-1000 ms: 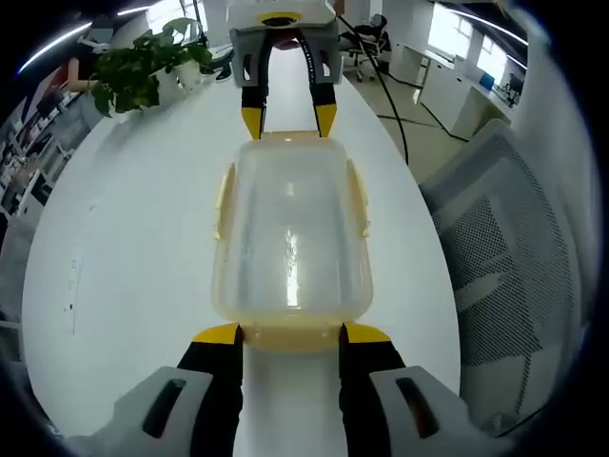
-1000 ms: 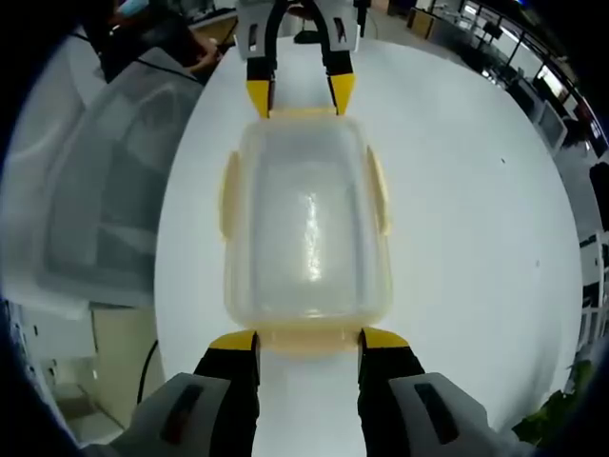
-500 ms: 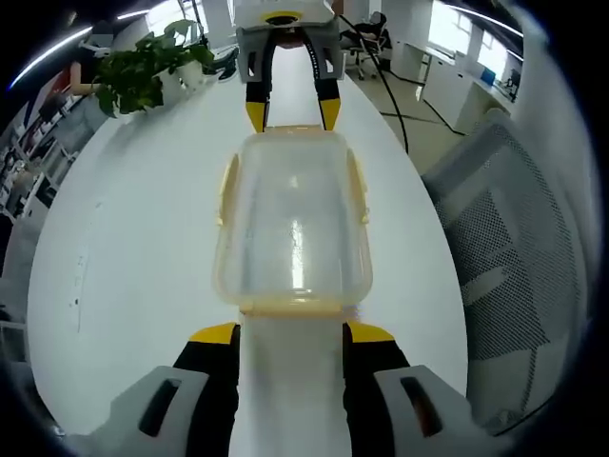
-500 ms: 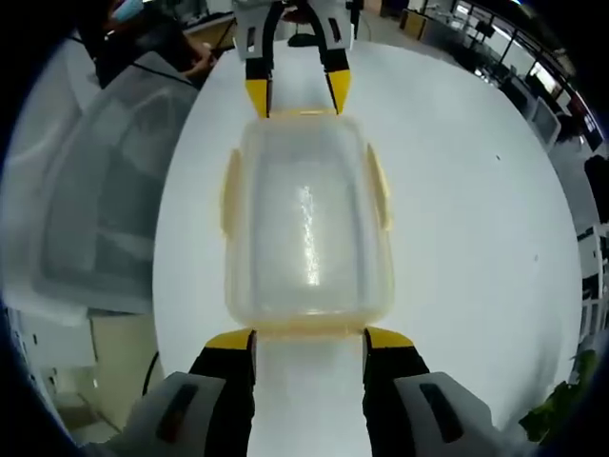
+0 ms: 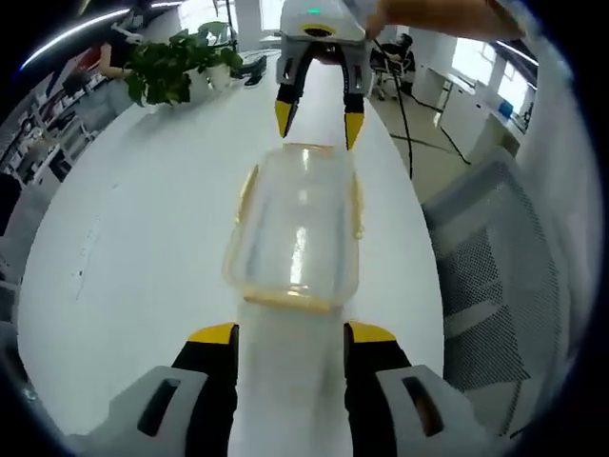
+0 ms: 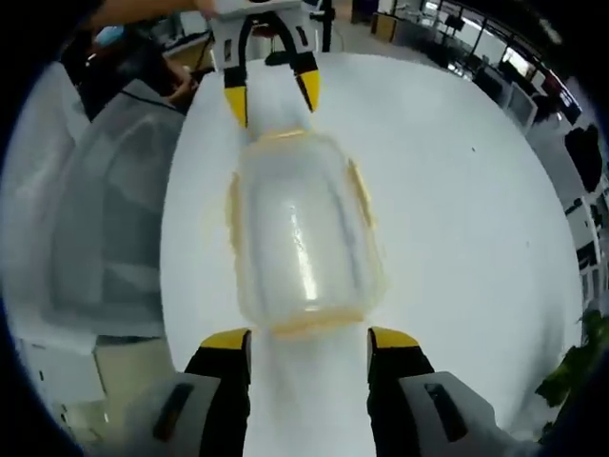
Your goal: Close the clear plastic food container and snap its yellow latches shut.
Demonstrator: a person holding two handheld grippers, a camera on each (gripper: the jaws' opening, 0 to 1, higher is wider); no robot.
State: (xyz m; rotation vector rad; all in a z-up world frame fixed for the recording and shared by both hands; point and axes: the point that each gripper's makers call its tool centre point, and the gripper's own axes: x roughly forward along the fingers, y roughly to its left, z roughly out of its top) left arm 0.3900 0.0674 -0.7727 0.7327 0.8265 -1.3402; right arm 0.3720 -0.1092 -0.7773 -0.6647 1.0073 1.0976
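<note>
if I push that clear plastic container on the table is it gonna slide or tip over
The clear container looks empty, so probably light and quick to slide on the smooth white table. It sits low and wide, so tipping seems unlikely. Its glossy lid may be slippery under the right gripper.

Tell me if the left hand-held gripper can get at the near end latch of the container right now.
Probably yes. The left hand-held gripper stands open just short of the container, with bare white table between its tips and the near yellow latch.

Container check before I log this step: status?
Both grippers open, left, right, one at each end. Container on table, lid on, free. Nothing in the way.
</note>
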